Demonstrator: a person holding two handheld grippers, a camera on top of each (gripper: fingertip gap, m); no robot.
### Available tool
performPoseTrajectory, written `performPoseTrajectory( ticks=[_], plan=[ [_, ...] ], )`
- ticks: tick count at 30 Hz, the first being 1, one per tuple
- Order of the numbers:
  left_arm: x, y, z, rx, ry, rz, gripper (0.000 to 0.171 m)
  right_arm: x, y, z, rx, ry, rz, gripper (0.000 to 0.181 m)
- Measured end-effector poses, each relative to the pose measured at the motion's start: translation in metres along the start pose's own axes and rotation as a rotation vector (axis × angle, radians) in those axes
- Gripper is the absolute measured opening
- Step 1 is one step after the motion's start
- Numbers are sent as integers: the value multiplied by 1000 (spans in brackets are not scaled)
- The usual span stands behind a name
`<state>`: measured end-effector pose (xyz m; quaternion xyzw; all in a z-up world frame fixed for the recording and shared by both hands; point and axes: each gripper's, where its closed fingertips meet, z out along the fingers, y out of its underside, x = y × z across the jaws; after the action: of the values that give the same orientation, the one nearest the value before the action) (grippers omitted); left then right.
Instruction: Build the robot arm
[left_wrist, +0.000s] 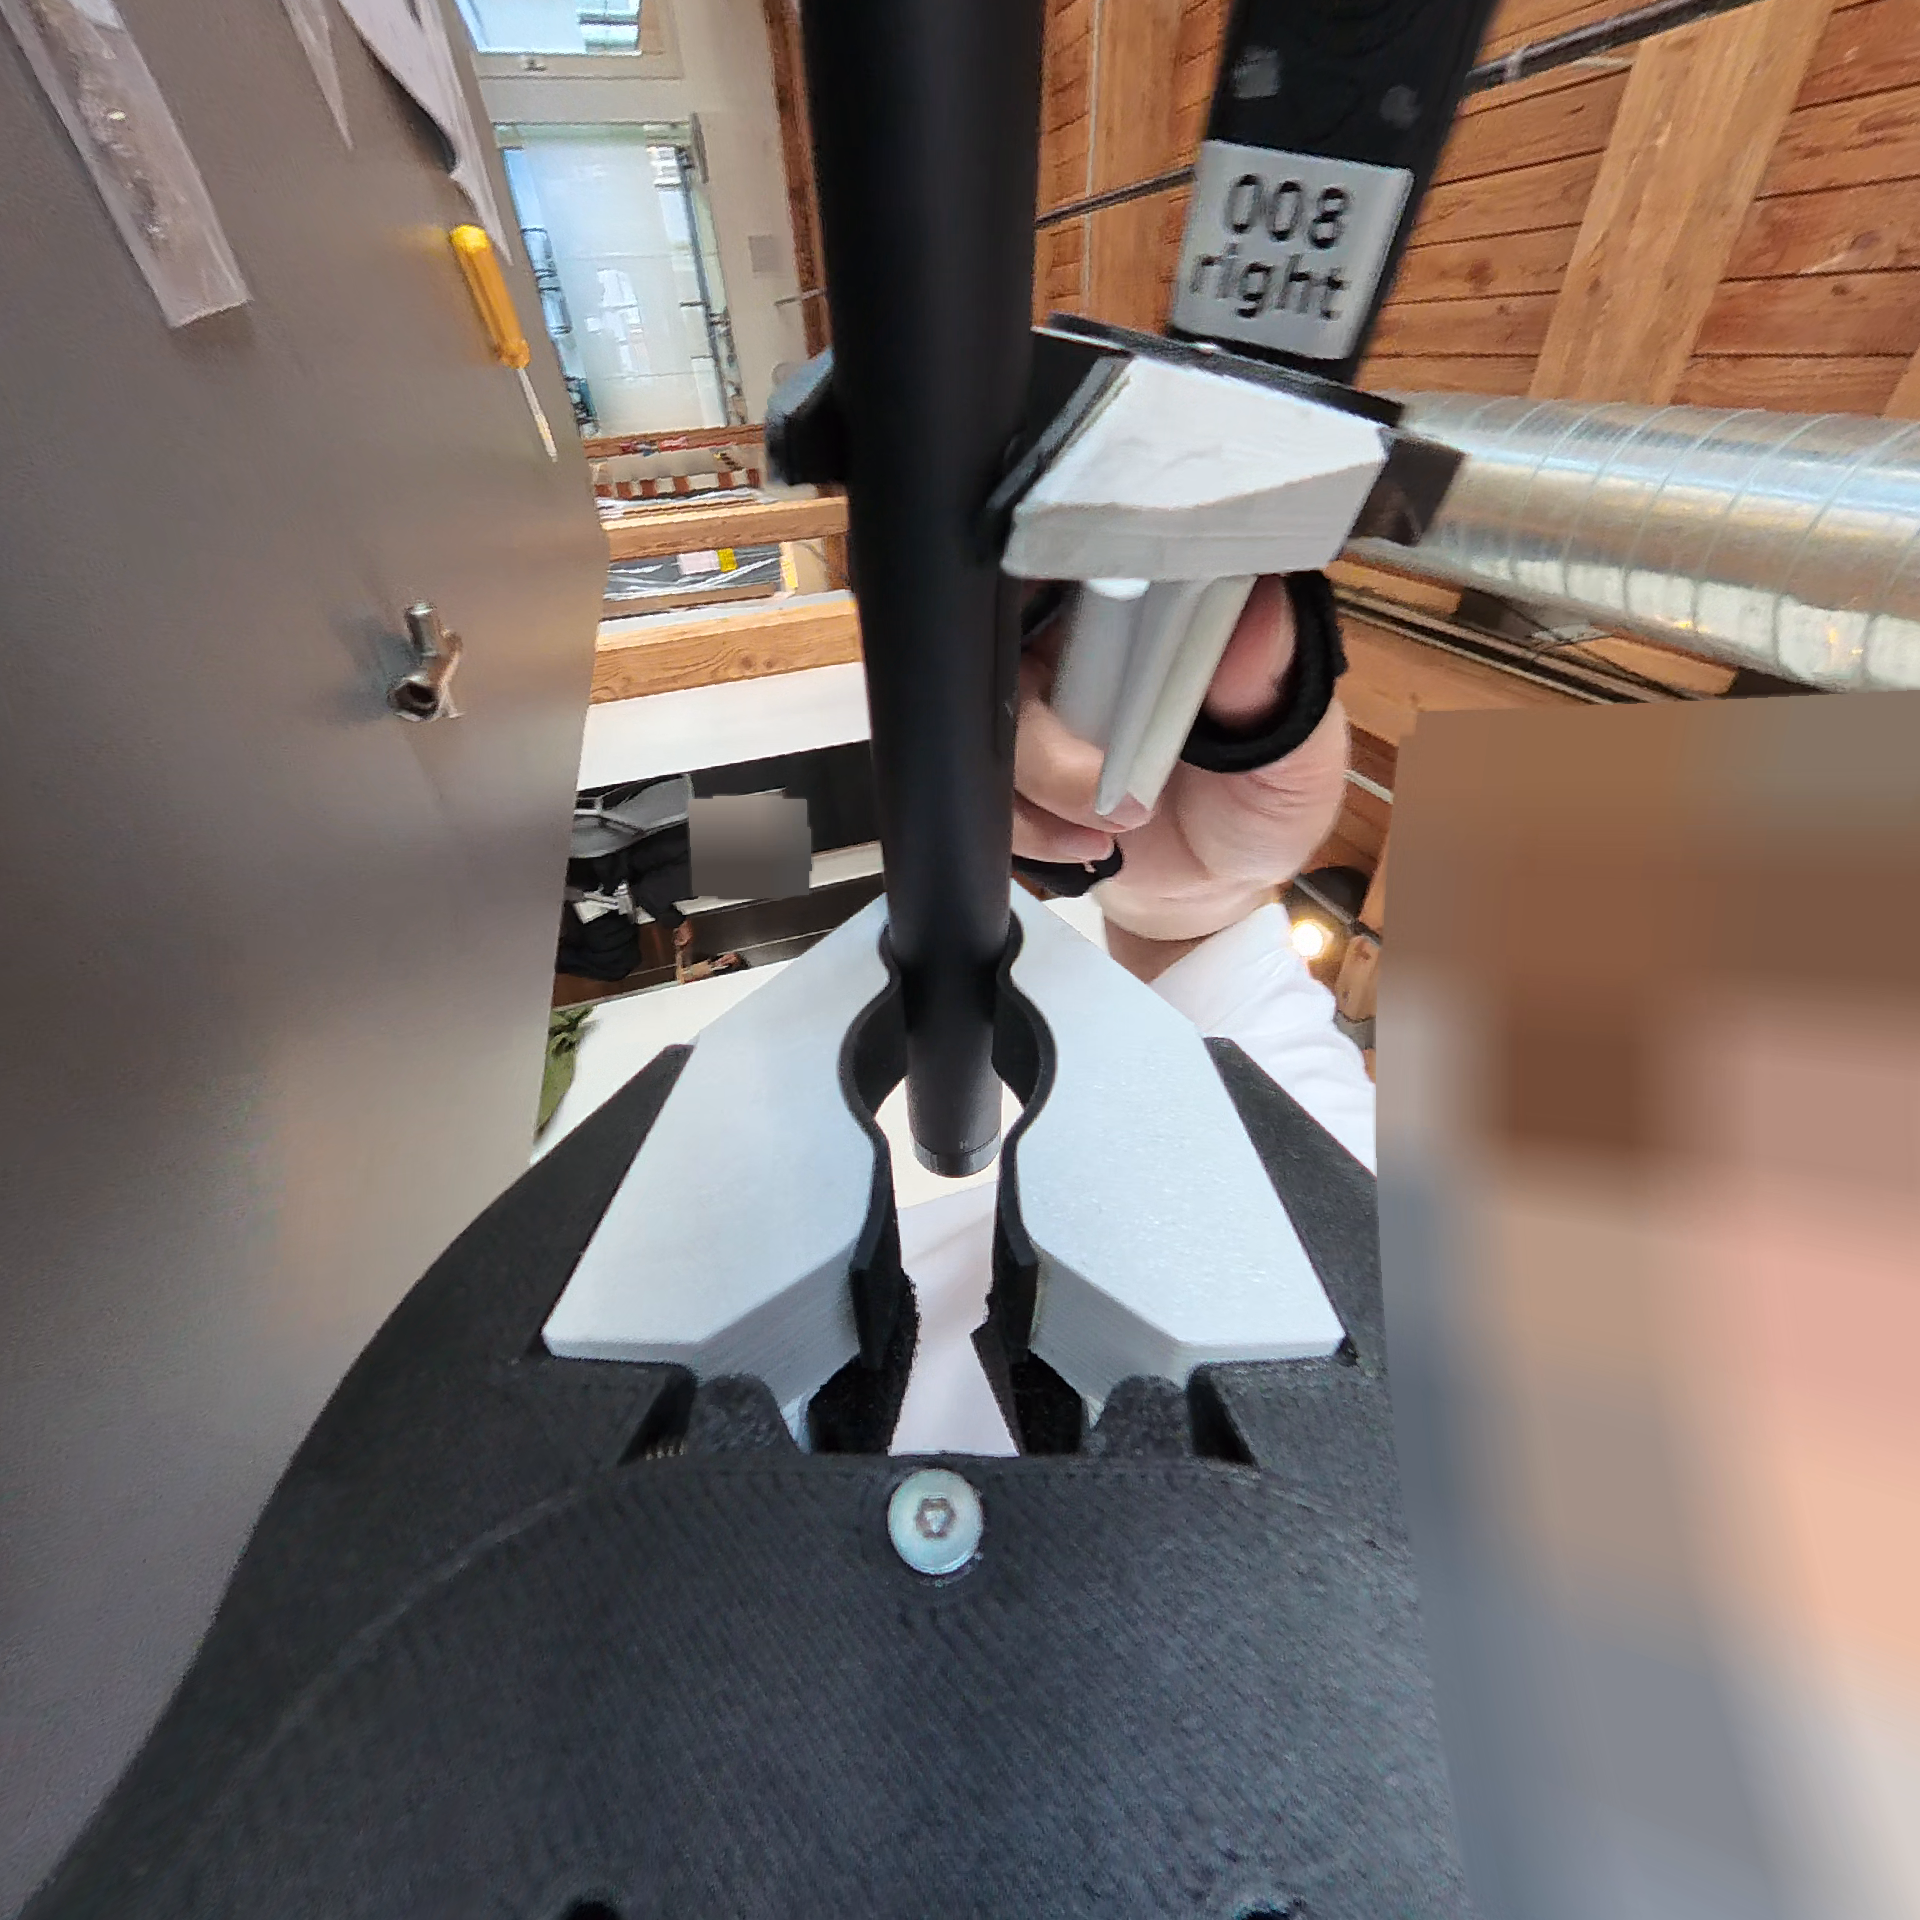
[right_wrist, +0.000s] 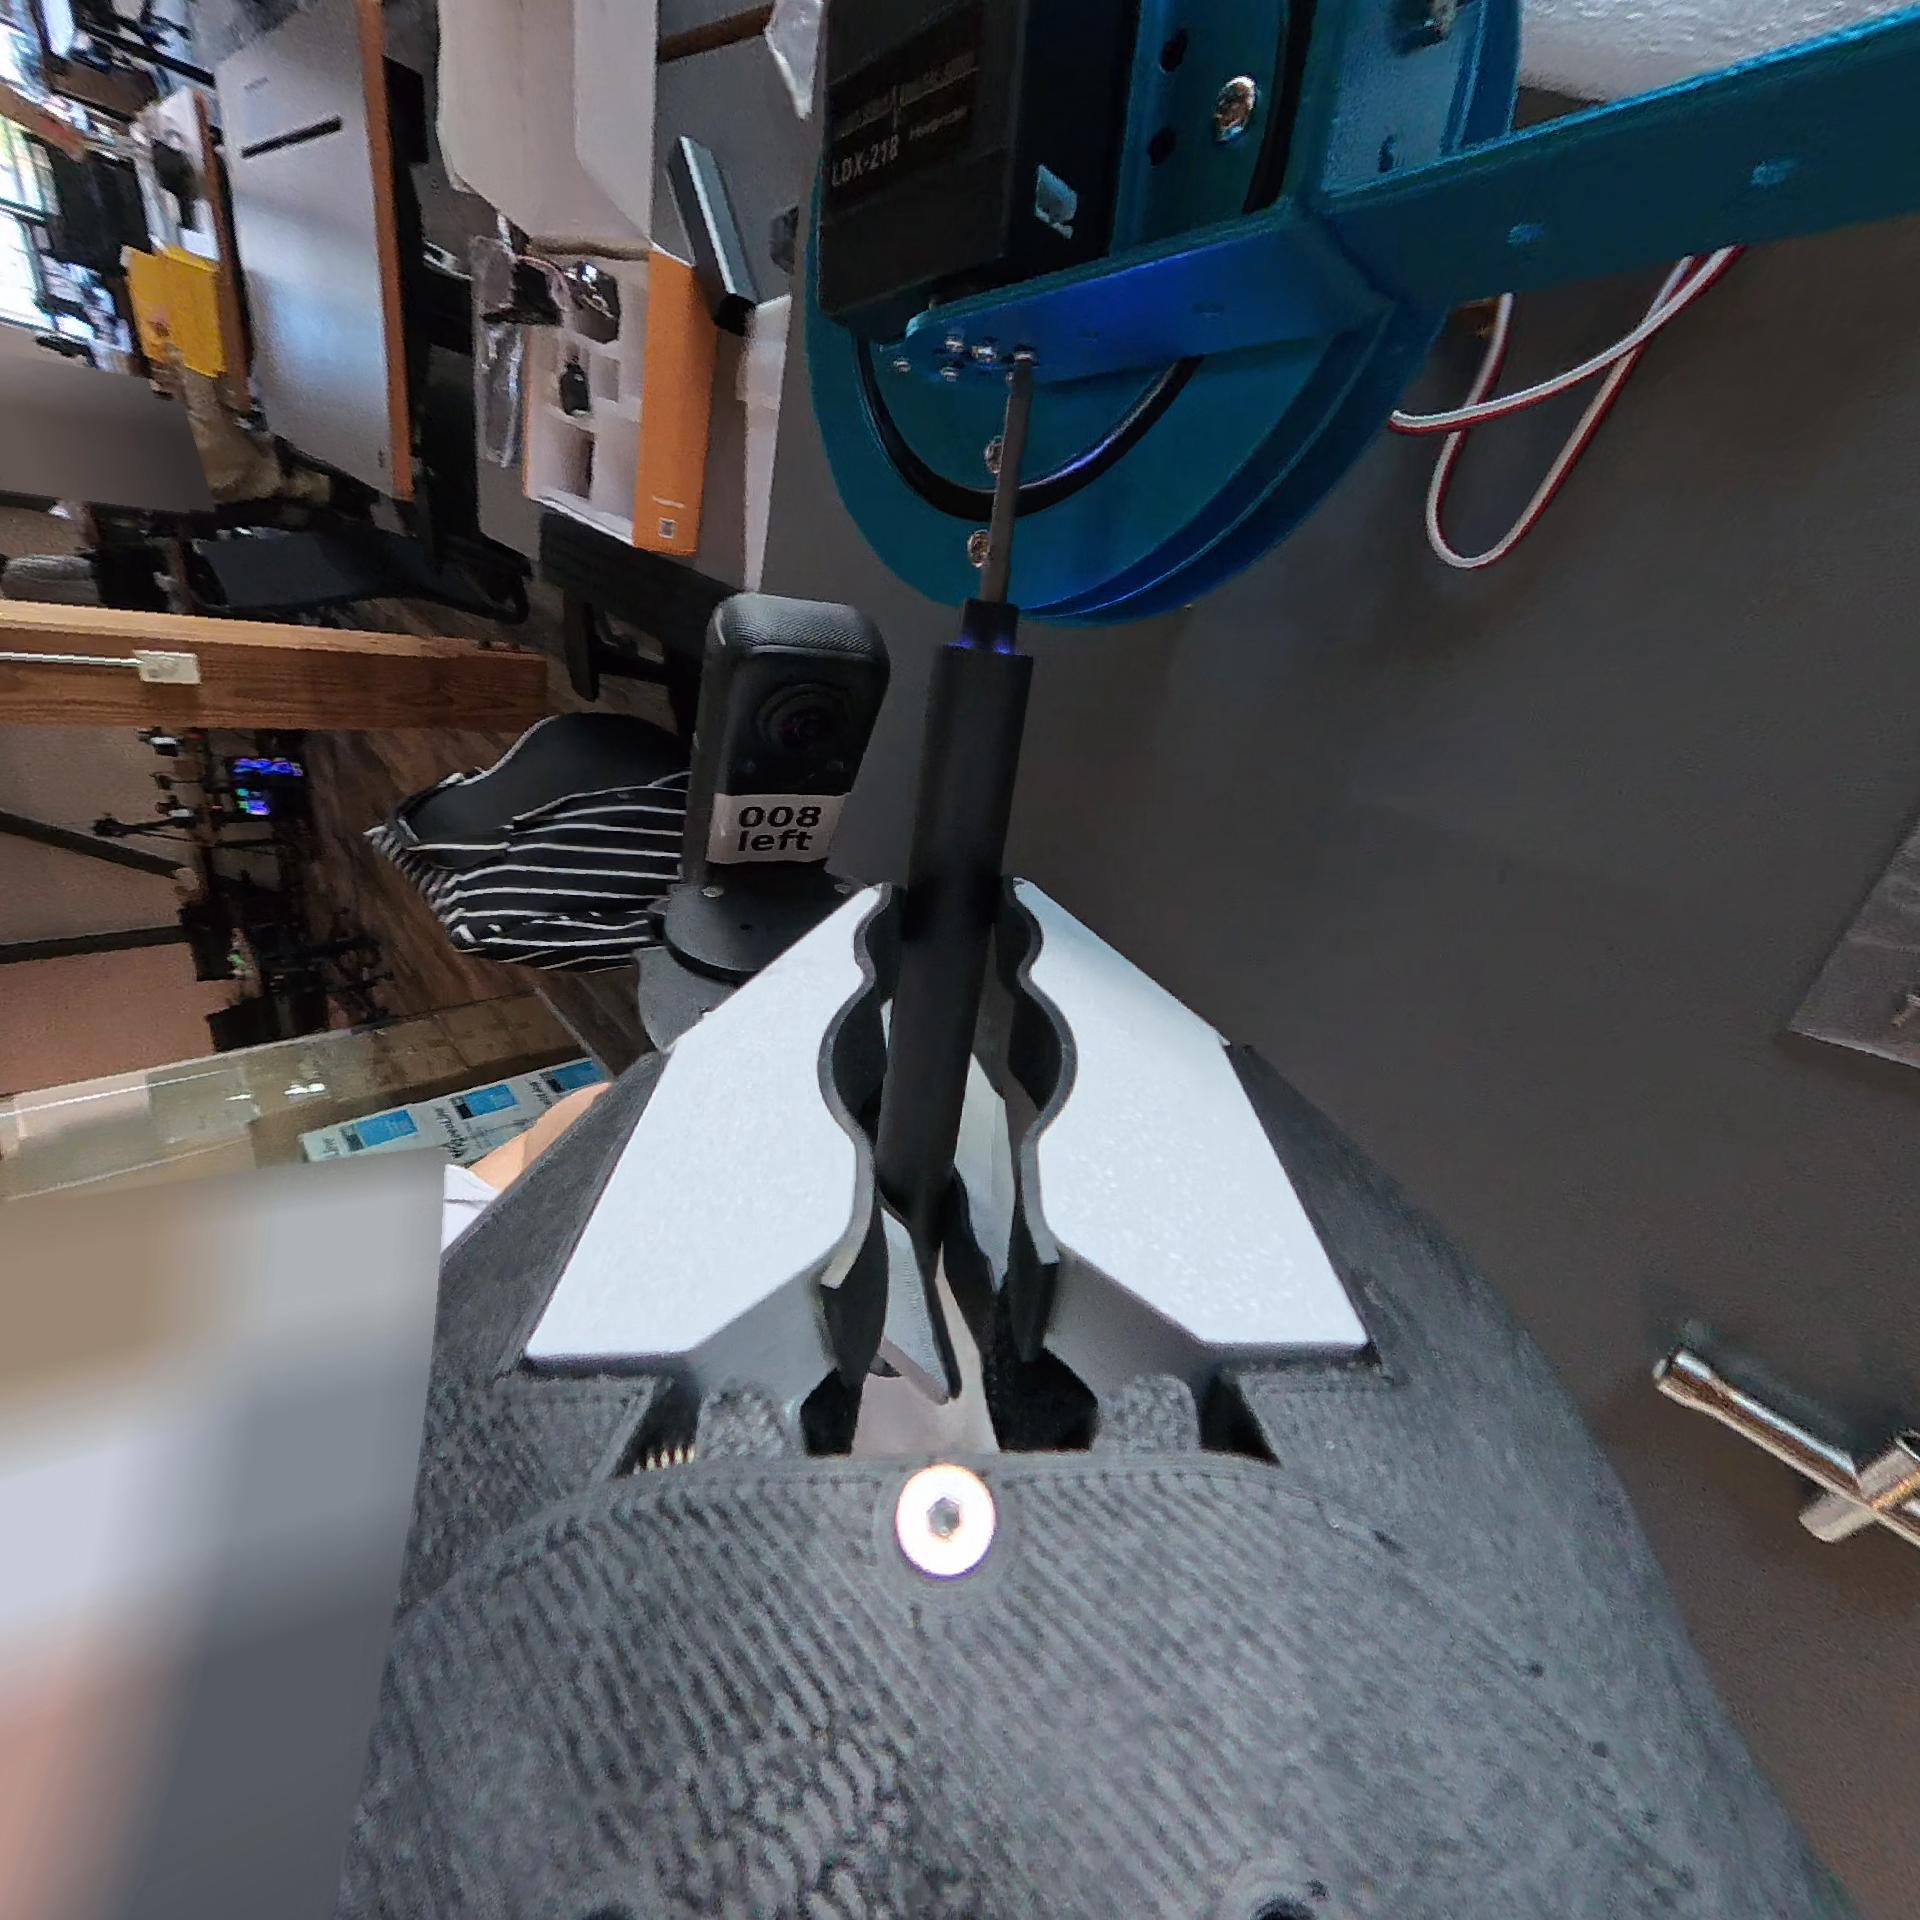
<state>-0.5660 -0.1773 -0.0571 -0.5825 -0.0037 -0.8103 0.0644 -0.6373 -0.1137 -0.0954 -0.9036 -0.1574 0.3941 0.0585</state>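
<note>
A black pen-shaped screwdriver (right_wrist: 951, 935) runs between both grippers. My right gripper (right_wrist: 951, 894) is shut on its body. Its thin bit (right_wrist: 1013, 457) points at a row of small screws (right_wrist: 982, 353) on a blue round assembly (right_wrist: 1195, 312) that carries a black servo block (right_wrist: 935, 145). My left gripper (left_wrist: 945, 925) is shut on the rear end of the screwdriver (left_wrist: 935, 623). The right gripper (left_wrist: 914, 457) shows farther up the same handle, held by a hand (left_wrist: 1195, 821). The left gripper's camera (right_wrist: 790, 727) stands just behind the right fingers.
Red and white wires (right_wrist: 1507, 447) trail from the blue assembly over the grey tabletop (right_wrist: 1455, 831). A metal socket tool (right_wrist: 1787, 1444) and a clear bag (right_wrist: 1870, 935) lie at the right. A yellow-handled screwdriver (left_wrist: 488, 291) and a wing bolt (left_wrist: 421, 665) lie on the grey top.
</note>
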Motion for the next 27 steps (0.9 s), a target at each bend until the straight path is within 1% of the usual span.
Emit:
performPoseTrajectory(
  ticks=[7, 9, 11, 13, 15, 18, 20, 24, 27],
  plan=[
    [-3, -8, 4, 15, -2, 4, 8, 1, -7, -1, 50, -122, 36, 16],
    [-3, -9, 5, 20, -4, 5, 8, 1, -9, -2, 52, -148, 20, 17],
    [-3, -11, 5, 25, -9, 6, 8, -2, -10, -3, 54, -190, 18, 24],
    [-4, -12, 6, 30, -15, 7, 8, -4, -11, -4, 60, -219, 28, 26],
    [-5, -12, 6, 31, -25, 10, 8, -1, -11, -4, 61, -202, 29, 21],
    [-7, -12, 6, 34, -35, 12, 8, 1, -11, -3, 44, -164, 29, 20],
    [-7, -13, 6, 38, -40, 13, 8, 2, -11, -3, 32, -95, -12, 18],
    [-8, -13, 6, 40, -40, 15, 8, 2, -8, -2, -37, 47, -129, 25],
    [-5, -15, 7, 43, -30, 14, 8, 4, -10, -3, -59, 102, -154, 18]
  ],
)
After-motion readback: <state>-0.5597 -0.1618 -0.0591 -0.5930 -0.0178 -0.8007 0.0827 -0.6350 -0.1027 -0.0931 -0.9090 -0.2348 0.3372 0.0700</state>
